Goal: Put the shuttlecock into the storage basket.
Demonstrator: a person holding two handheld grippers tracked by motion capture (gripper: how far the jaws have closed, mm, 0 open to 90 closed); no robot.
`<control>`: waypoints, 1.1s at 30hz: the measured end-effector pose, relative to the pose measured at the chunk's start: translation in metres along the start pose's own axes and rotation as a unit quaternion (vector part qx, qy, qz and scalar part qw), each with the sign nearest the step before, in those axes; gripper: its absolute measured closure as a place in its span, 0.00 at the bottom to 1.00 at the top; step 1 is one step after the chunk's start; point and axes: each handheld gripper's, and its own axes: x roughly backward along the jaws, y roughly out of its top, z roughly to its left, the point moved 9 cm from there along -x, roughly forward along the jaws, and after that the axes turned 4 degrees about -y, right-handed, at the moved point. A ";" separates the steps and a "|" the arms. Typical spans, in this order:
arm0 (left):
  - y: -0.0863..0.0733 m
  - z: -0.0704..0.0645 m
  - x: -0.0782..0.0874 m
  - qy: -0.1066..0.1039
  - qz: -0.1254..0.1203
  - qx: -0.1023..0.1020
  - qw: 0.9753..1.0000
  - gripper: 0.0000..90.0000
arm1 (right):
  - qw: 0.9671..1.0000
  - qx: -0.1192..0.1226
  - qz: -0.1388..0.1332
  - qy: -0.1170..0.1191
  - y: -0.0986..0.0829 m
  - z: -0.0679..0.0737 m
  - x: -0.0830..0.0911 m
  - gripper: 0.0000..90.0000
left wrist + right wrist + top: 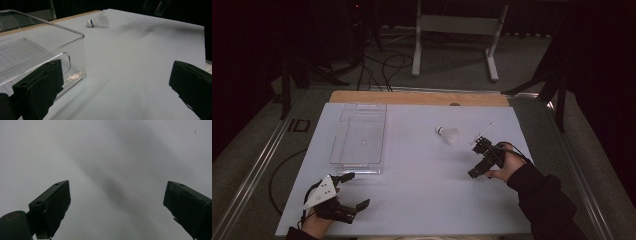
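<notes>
From the high view: saw the left gripper [354, 190] near the table's [422, 200] front left, jaws spread wide and empty, just short of the clear plastic bin [358, 140], the right gripper [478, 159] open over bare tabletop, and the white shuttlecock [448, 134] lying on its side just beyond it. Along the left gripper view: found both jaws wide apart holding nothing, bin at left, shuttlecock [98, 21] far off. Along the right gripper view: found jaws wide, empty, above plain surface.
</notes>
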 end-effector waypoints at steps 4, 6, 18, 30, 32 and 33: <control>0.000 0.000 0.000 0.000 0.000 0.000 1.000 0.00 | 1.000 -0.001 0.006 -0.002 0.003 -0.002 -0.004 0.08; 0.000 0.000 0.000 -0.001 0.001 0.000 1.000 0.00 | 1.000 -0.002 0.004 -0.002 0.005 -0.003 -0.005 0.08; -0.001 0.000 -0.001 -0.002 0.004 0.001 1.000 0.00 | 1.000 -0.003 0.024 -0.004 0.018 -0.008 -0.014 0.09; -0.001 0.000 -0.001 -0.004 0.003 0.002 1.000 0.00 | 0.999 -0.003 0.038 0.000 0.041 -0.004 -0.025 0.09; -0.001 0.000 -0.001 -0.004 0.003 0.002 1.000 0.00 | 0.999 -0.005 0.039 -0.001 0.046 -0.003 -0.026 0.09; -0.001 0.000 -0.001 -0.005 0.003 0.002 1.000 0.00 | 0.999 -0.006 0.035 0.001 0.050 -0.003 -0.027 0.09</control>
